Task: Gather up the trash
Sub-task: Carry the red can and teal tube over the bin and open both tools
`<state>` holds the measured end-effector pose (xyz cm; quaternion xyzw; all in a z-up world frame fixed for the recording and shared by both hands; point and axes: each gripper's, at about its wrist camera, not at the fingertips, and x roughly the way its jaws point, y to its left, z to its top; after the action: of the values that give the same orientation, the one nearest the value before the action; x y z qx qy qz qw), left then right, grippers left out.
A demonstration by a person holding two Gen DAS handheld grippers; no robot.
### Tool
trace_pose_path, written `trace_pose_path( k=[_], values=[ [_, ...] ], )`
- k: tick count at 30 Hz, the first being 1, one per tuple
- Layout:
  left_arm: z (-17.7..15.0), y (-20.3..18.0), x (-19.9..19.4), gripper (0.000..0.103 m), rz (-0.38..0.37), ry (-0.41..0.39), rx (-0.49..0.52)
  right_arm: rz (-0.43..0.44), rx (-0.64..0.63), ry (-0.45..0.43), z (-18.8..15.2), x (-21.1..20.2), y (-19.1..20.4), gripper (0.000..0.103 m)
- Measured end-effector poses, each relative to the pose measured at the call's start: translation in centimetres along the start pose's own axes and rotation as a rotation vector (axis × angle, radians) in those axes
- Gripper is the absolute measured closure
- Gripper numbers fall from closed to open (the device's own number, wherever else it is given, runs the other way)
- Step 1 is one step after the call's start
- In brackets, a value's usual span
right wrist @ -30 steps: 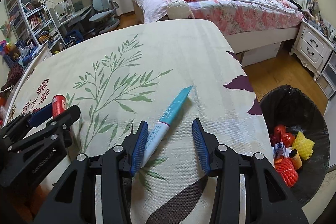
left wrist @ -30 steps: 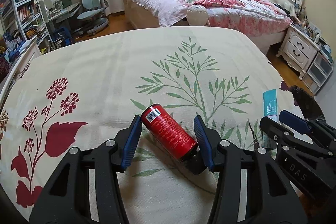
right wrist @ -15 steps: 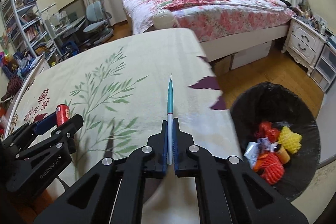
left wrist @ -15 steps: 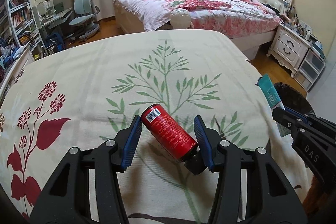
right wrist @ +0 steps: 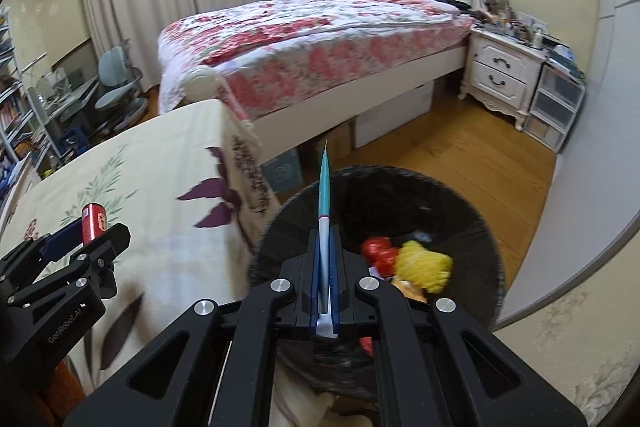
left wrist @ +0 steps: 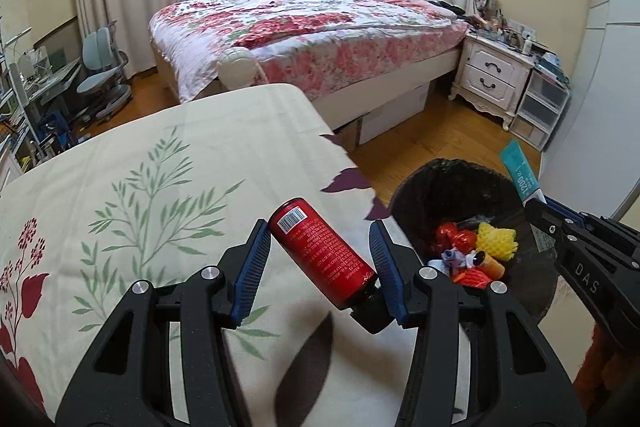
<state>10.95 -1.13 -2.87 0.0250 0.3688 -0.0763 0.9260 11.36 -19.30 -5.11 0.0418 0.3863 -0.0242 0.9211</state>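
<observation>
My left gripper point(left wrist: 318, 249) is shut on a red can point(left wrist: 320, 253), held slantwise between the blue pads above the floral tablecloth point(left wrist: 160, 187) near its right edge. The can also shows in the right wrist view point(right wrist: 94, 221). My right gripper point(right wrist: 325, 259) is shut on a flat teal and white tube point(right wrist: 325, 195), held edge-on over the black trash bin point(right wrist: 472, 227). The tube also shows in the left wrist view point(left wrist: 520, 175), above the bin point(left wrist: 432, 183). The bin holds red, yellow and orange trash point(left wrist: 472, 251).
A bed with a pink floral cover point(left wrist: 320, 27) stands behind the table. A white nightstand point(left wrist: 492, 75) and plastic drawers point(left wrist: 540, 107) are at the right on the wooden floor point(right wrist: 460, 155). A desk chair point(left wrist: 104, 79) is at the left.
Both grippers have swung right towards the bin with their loads. The right gripper, open around the tube a second ago, shut on it and lifted it over the bin.
</observation>
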Motion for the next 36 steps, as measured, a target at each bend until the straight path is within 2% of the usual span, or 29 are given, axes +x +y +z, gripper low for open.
trace_pose_path(
  k=[8,14,15,18,19,22,29,36],
  values=[
    [1.3,-5.5,2.1,0.053,-0.043,-0.025,0.065,-0.072,0.024,-0.003,0.0,1.6,-2.5,0.098],
    [1.8,-7.5,3.8,0.052,-0.045,-0.027,0.09,-0.105,0.043,0.005,-0.1,2.7,-3.4,0.096],
    [1.8,-7.7,4.0,0.052,-0.042,-0.026,0.094,-0.116,0.043,-0.004,-0.2,2.5,-3.6,0.093],
    [1.8,-7.7,4.2,0.036,-0.035,-0.024,0.086,-0.144,0.042,-0.016,-0.3,2.3,-3.7,0.078],
    [1.8,-7.6,4.1,0.03,-0.032,-0.028,0.082,-0.15,0.046,-0.02,-0.3,2.2,-3.8,0.07],
    [1.8,-7.3,3.9,0.023,-0.022,-0.034,0.078,-0.169,0.053,-0.034,-0.2,1.8,-4.1,0.066],
    [2.0,-6.1,2.7,0.015,0.012,-0.055,0.049,-0.184,0.061,-0.066,-0.2,0.4,-4.0,0.051],
    [1.7,-5.0,0.9,0.015,0.027,-0.079,0.032,-0.186,0.07,-0.095,-0.3,-1.2,-3.7,0.045]
  ],
)
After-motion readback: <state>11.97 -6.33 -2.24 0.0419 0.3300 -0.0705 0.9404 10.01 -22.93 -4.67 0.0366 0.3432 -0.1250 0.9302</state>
